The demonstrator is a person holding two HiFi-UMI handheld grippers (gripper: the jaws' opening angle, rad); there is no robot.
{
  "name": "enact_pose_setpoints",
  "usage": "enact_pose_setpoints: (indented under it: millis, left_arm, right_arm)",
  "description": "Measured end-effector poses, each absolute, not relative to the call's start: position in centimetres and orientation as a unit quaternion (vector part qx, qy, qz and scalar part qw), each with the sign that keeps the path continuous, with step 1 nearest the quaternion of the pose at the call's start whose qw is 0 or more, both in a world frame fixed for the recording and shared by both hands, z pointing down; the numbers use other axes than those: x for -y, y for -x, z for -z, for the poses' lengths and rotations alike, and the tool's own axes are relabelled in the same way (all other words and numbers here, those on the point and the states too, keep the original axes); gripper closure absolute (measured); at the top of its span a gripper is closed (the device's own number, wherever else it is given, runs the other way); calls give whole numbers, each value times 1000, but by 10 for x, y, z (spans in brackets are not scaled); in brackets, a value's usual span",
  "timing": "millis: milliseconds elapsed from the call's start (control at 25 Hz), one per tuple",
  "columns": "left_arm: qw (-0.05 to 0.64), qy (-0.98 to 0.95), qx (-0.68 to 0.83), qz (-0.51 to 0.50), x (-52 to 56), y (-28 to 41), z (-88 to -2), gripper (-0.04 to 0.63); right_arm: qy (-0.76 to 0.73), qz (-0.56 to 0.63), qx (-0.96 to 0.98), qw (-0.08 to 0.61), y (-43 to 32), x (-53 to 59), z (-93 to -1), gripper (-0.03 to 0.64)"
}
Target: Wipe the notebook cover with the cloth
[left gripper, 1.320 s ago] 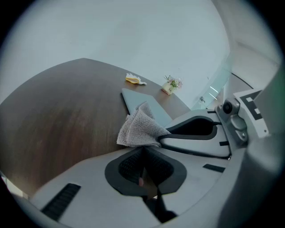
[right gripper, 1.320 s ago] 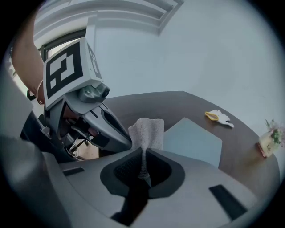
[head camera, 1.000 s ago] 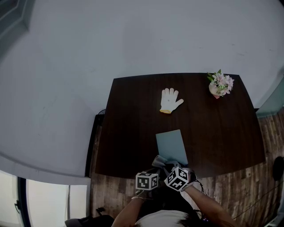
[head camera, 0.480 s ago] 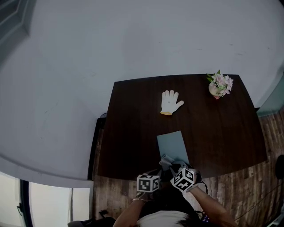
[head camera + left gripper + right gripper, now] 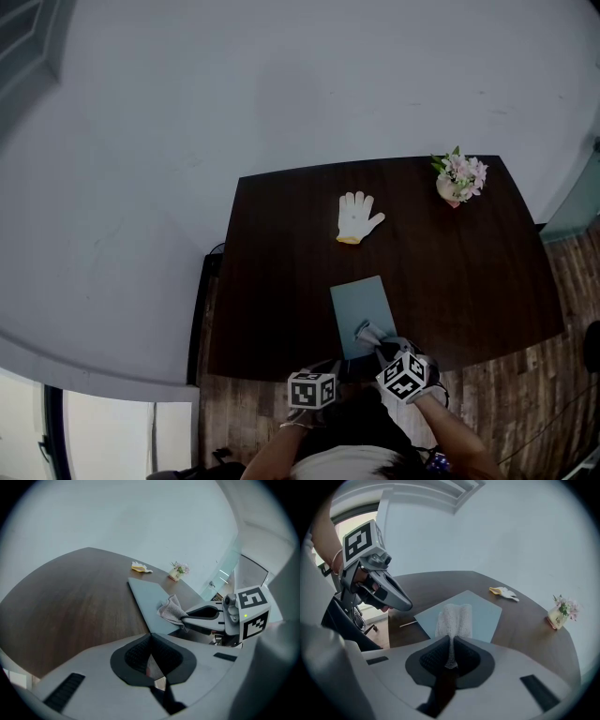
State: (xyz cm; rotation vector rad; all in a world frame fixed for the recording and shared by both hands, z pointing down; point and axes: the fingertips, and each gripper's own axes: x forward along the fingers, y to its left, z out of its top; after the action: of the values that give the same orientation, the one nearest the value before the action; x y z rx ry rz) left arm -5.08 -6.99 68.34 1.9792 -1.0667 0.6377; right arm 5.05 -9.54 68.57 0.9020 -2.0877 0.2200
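At the lower centre of the head view, the cloth (image 5: 367, 331) is pinched by the right gripper (image 5: 378, 345) at the notebook's (image 5: 360, 309) near end. The left gripper (image 5: 151, 641) is pressed together, empty. Wiping is judged barely begun.

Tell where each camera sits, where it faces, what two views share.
Left gripper view: on the left gripper, facing across the dark wooden table; its shut jaws show.
Right gripper view: on the right gripper, facing along the pale blue notebook; jaws grip the grey cloth.
Head view: on the person's head, steeply down at the table; both grippers show.
Gripper views share the notebook.
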Motion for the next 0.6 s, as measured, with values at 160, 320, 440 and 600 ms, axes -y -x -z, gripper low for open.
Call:
enact_pose_setpoints:
  millis: [160,320,440,600]
  left_arm:
    - [387,-782,422,-247,68,51,-680,581]
    - [386,-785,421,-240,66,51,-677,581]
    - [385,-785,423,-237,65,50,-674,581]
    - [380,-789,422,-233,65,49,-670,581]
  right_arm:
    - [-368,-88,826,417,-60,94,-687,583]
    - [-379,-90,820,420,-70,92,-688,583]
    - [-386,-94,816,421,-79,91,-688,583]
    - [-396,-99,811,419,-88,89,-688,581]
